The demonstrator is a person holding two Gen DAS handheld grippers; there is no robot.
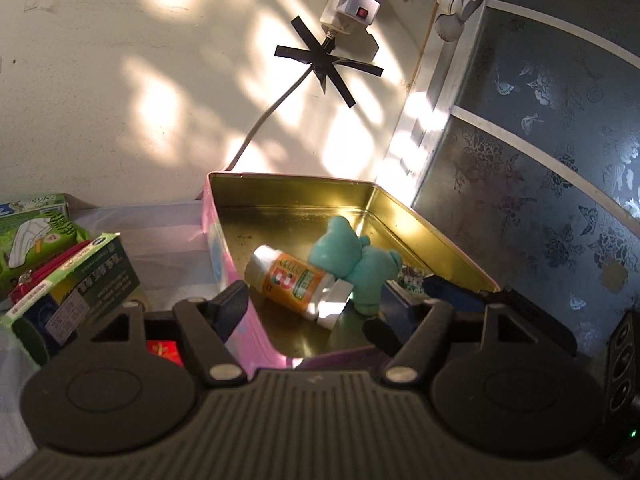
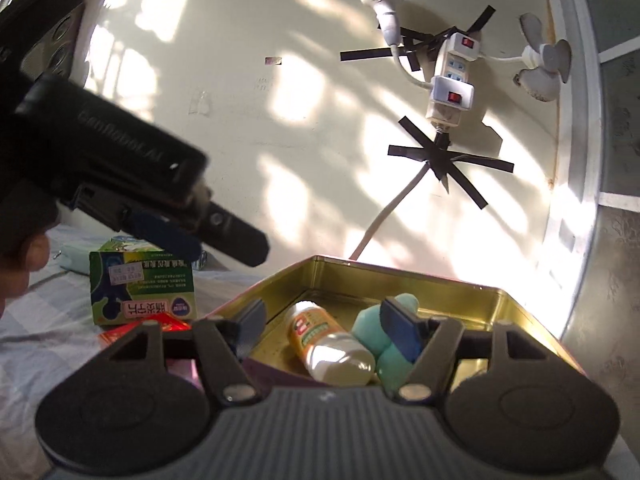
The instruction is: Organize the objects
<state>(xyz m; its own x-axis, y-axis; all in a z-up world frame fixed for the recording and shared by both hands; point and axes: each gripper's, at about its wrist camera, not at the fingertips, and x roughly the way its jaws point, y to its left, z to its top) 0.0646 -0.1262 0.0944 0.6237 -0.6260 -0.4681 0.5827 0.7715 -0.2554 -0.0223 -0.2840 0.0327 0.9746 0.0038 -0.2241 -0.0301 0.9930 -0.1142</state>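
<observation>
An open tin box with a gold inside and pink outer wall holds an orange-labelled bottle lying on its side and a teal plush toy. The tin box, the bottle and the toy also show in the right wrist view. My left gripper is open and empty over the tin's near edge. My right gripper is open and empty above the tin, its right finger in front of the toy. The left gripper's body shows at the left of the right wrist view.
Green medicine boxes and a red pouch lie left of the tin on a pale checked cloth. A green box and a red packet show in the right wrist view. A power strip is taped to the wall.
</observation>
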